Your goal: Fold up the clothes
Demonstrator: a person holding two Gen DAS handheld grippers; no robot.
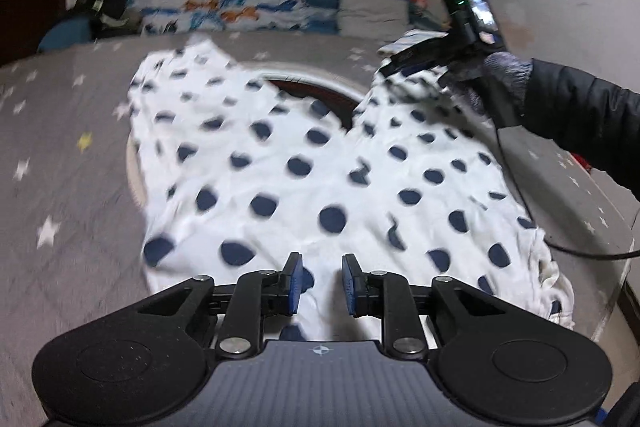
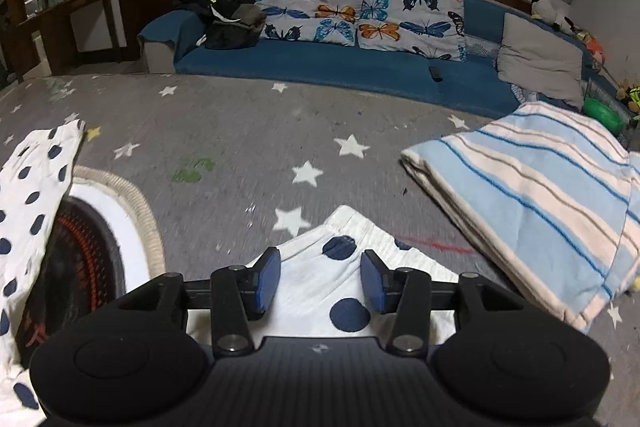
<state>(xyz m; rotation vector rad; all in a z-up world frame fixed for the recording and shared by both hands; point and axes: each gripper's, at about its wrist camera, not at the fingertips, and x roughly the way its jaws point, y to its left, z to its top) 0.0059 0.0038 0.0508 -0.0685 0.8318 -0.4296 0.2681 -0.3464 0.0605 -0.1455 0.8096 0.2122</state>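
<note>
Both grippers, left [image 1: 320, 281] and right [image 2: 320, 279], gape over the dotted garment [image 1: 320, 167]; only the right view shows a folded striped towel [image 2: 532, 211].

You are working over a grey floor mat [image 2: 248, 131] printed with white stars. Directly on it lies the white polka-dot garment [image 1: 320, 167], spread out and partly covering a round rug [image 2: 132, 227] with a woven rim. To your right, a folded blue-and-white striped cloth [image 2: 532, 203] rests on the mat, apart from the garment.
</note>
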